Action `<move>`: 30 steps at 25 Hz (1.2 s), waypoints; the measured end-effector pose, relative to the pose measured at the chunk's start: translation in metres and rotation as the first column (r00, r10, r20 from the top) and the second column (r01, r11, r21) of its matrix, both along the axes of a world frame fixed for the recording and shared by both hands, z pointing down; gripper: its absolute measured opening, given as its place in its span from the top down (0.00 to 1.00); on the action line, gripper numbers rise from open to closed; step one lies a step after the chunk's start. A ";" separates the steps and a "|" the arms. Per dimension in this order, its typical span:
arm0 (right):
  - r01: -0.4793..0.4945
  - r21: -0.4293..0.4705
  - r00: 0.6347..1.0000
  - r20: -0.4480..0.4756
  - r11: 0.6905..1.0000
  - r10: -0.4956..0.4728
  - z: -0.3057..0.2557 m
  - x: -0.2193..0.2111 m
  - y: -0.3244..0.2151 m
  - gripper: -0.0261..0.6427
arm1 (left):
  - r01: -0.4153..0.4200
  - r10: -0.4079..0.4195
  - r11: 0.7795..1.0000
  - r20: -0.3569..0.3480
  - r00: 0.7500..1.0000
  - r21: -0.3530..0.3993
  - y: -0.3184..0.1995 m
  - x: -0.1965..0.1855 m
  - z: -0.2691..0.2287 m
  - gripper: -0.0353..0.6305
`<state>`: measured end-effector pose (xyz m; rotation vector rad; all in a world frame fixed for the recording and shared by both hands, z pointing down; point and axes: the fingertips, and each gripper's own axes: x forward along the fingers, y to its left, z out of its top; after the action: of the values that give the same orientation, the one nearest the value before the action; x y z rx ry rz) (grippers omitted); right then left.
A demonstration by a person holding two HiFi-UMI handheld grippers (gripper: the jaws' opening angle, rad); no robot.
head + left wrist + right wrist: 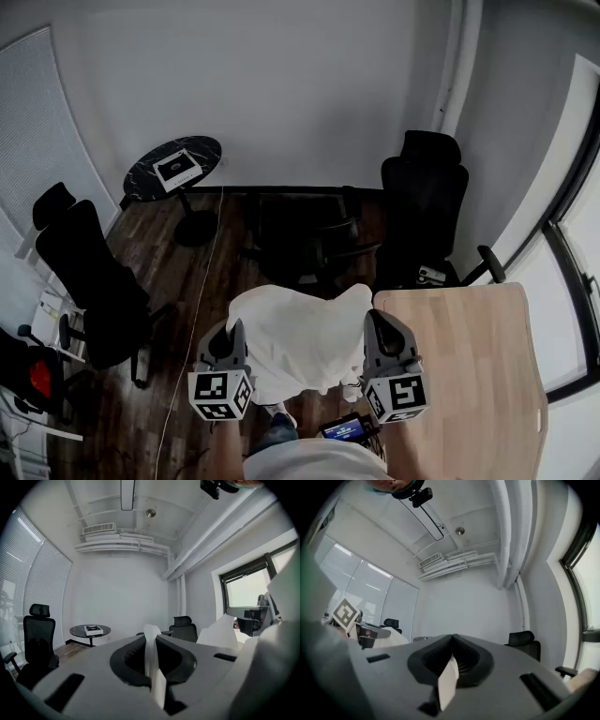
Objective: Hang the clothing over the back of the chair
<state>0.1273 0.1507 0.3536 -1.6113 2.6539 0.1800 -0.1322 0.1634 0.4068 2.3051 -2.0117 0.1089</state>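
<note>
A white garment (298, 339) hangs bunched between my two grippers, above the wooden floor. My left gripper (232, 330) is shut on its left edge, and a strip of the white cloth (153, 665) shows pinched between the jaws in the left gripper view. My right gripper (373, 324) is shut on the right edge, with a fold of cloth (447, 680) between its jaws. Both grippers point about level. A black office chair (302, 234) stands just beyond the garment, its back towards me.
A second black chair (424, 192) stands at the back right and a third (89, 277) at the left. A round black table (157, 183) carries a book (178, 169). A light wooden table (469, 375) is close on my right. A cable (202, 300) runs across the floor.
</note>
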 end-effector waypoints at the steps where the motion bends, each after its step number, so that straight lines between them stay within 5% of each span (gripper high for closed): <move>1: 0.001 0.000 1.000 0.001 1.000 -0.001 0.000 0.000 -0.001 0.94 | 0.001 -0.001 1.000 0.000 1.000 -0.001 -0.001 0.000 0.000 0.91; 9: -0.002 -0.005 1.000 0.006 1.000 0.002 -0.001 0.011 -0.007 0.94 | 0.004 -0.004 1.000 0.000 1.000 -0.003 -0.008 0.007 0.000 0.91; 15: 0.014 -0.002 0.996 0.092 1.000 -0.014 -0.008 0.025 -0.009 0.94 | 0.014 -0.014 1.000 -0.007 1.000 0.009 -0.010 0.011 -0.004 0.91; 30: 0.059 0.028 0.991 0.122 0.998 -0.062 -0.037 0.015 -0.053 0.94 | 0.029 -0.032 0.998 0.061 0.998 0.050 -0.051 0.003 -0.022 0.91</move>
<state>0.1424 0.0975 0.3167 -1.4814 2.5934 0.1064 -0.1291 0.1125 0.3850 2.3270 -2.1014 0.1319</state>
